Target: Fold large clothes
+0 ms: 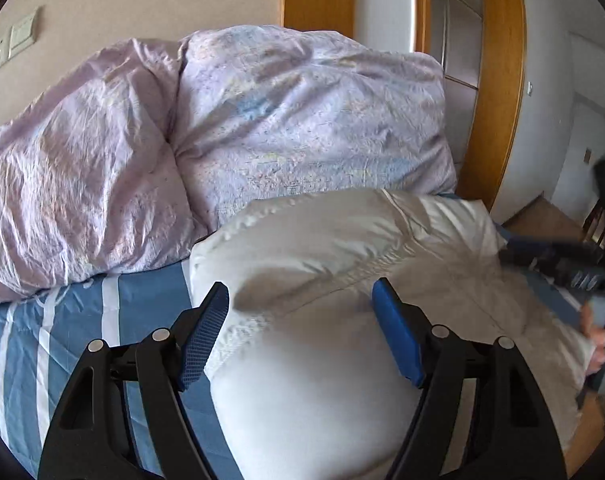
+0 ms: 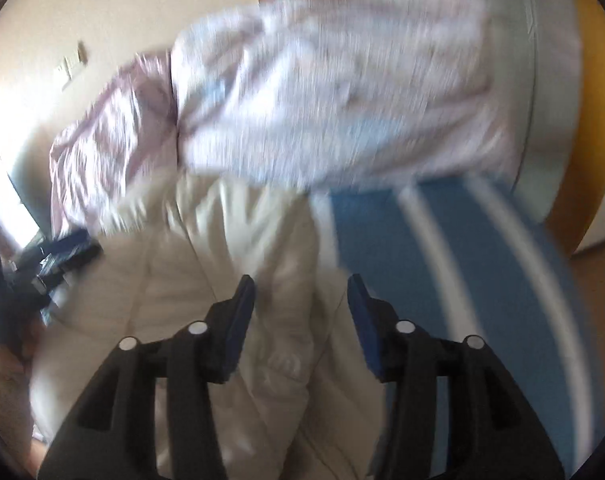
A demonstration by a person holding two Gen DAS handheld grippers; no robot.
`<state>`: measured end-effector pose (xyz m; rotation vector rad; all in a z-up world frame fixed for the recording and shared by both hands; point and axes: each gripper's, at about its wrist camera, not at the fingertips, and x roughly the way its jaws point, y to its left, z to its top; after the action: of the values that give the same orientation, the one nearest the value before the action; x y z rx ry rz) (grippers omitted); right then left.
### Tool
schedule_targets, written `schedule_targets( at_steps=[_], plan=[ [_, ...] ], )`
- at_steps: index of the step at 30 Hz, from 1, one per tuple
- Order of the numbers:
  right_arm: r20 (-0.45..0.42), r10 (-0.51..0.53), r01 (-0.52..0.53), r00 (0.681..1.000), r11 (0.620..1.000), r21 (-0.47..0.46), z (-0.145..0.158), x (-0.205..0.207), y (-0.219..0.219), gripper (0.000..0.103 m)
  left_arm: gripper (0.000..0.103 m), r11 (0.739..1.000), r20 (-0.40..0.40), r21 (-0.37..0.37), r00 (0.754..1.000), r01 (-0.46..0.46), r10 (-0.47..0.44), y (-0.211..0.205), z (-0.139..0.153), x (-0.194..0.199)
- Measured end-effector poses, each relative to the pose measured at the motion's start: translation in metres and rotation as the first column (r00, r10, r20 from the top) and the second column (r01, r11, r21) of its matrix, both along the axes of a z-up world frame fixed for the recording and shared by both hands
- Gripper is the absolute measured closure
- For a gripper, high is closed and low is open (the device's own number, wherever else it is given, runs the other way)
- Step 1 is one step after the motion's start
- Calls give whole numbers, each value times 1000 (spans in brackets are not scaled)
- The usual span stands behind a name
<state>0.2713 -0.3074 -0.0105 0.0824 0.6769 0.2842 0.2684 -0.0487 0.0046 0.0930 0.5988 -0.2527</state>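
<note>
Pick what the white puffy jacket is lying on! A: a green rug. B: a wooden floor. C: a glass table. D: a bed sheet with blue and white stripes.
D: the white puffy jacket lies on the blue-and-white striped bed sheet, in front of the crumpled lilac duvet.

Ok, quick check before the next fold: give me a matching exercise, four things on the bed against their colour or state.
1 white puffy garment
2 quilt
3 bed sheet
4 left gripper

a blue with white stripes
b open, above the garment
c lilac, bunched at the wall
d pale, lying on the sheet

Pairs: 1-d, 2-c, 3-a, 4-b
</note>
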Motion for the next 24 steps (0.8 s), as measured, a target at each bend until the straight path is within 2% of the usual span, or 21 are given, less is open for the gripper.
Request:
schedule_targets(
  at_steps=[2, 6, 8, 10, 15, 24],
  plan=[
    [77, -22, 23, 997, 1000, -9, 25, -10, 4, 50, 28, 1000, 13, 26, 1000, 4, -4, -7, -1, -4],
    [77, 50, -48, 996, 998, -38, 34, -8, 34, 50, 28, 996, 29, 84, 999, 10, -12, -18, -2, -5],
    [81, 66, -58, 995, 994, -87, 28, -3, 49, 50, 28, 995, 30, 104, 1000, 7, -10, -23, -3, -5],
    [65, 66, -59, 996, 994, -95, 21, 4, 56, 50, 27, 993, 25, 116, 1000, 1, -4, -25, -4, -4],
    [-47, 34, -38, 998, 996, -78, -16, 23, 46, 51, 25, 992, 4, 124, 1000, 1, -2, -27, -9, -2],
    [-29, 13, -14, 1000, 999, -38, -51, 29, 36, 45, 21, 984, -9, 175, 999, -40, 42, -45, -30, 7]
  ],
)
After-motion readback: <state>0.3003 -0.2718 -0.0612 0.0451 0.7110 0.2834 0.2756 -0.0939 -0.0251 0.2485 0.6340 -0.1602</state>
